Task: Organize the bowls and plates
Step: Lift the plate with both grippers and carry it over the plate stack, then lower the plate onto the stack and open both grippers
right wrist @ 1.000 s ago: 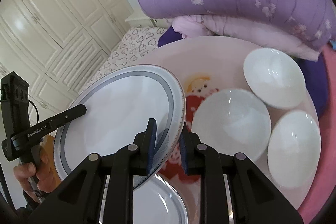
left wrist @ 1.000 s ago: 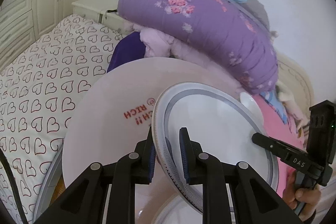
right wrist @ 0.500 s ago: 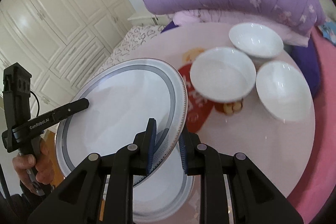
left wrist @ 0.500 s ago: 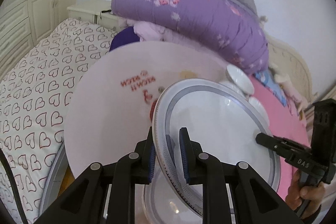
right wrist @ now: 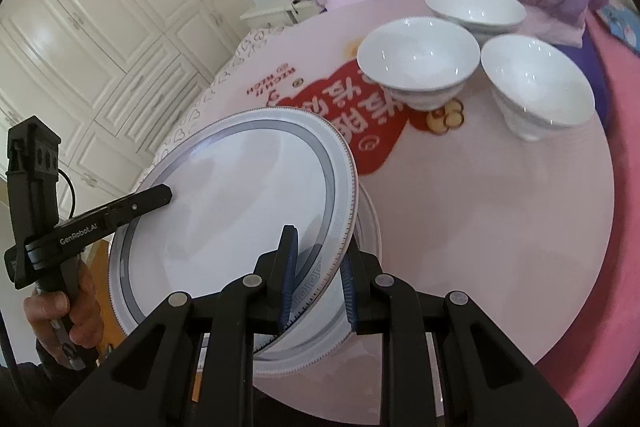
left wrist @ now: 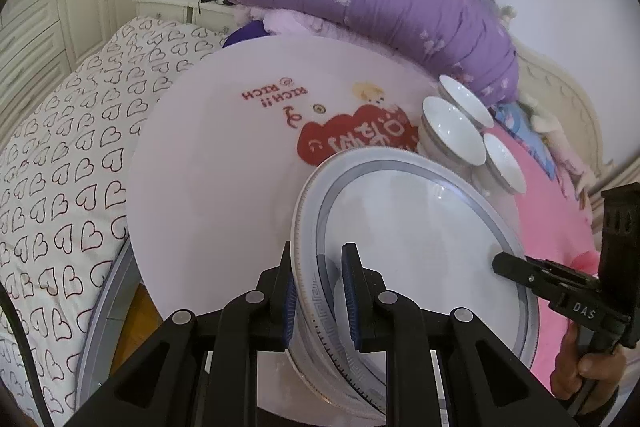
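Two claws share one load: the left claw (left wrist: 320, 301) and the right claw (right wrist: 318, 281) are each closed down on opposite edges of the upper plate (right wrist: 236, 211), nipping its grey-banded rim between blue pads. That plate hangs tilted directly over the second plate (right wrist: 360, 307), which lies flat on the round table (right wrist: 480, 227) at its near edge.

Against the view a second ago, the three bowls (right wrist: 418, 61) have slid from close beside the carried plate to well beyond it, and the red cartoon print (right wrist: 360, 119) between them and the plates is now uncovered. The carried plate has come down and toward the near edge, so that the second plate is almost wholly hidden beneath it, with only a crescent showing on the bowl side. Both grips look unchanged.

My reading is that the stacking of plates is nearly done: what remains is to level the upper plate, lower it onto the second plate and let go. Beyond the print, the bowls stand unstacked, close together.
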### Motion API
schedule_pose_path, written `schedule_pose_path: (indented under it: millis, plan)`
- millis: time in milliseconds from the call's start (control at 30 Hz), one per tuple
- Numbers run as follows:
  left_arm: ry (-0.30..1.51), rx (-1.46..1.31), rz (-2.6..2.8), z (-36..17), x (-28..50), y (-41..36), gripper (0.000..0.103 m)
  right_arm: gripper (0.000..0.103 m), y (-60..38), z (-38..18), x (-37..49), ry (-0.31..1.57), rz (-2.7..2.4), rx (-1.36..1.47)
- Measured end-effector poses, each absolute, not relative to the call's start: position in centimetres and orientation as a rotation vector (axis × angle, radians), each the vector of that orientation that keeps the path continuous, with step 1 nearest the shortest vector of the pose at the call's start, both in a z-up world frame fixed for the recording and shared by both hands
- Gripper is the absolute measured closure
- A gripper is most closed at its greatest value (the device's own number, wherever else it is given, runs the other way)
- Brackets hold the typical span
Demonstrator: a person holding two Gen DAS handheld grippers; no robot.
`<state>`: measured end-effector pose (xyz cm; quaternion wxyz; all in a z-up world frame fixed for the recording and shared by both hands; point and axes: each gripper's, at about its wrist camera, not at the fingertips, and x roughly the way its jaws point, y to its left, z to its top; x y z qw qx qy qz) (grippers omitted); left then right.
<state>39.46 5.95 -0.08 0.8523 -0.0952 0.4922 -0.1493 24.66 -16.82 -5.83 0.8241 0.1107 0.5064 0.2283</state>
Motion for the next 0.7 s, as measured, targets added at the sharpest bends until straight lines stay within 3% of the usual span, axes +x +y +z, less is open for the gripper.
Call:
schedule_pose_path:
  millis: [700]
  plan:
    - [1.061, -0.153, -0.289, -3.4, 38.7, 4.8, 0.085, 0.082, -16.7, -8.3, 23.3, 1.127, 0.478, 0.197]
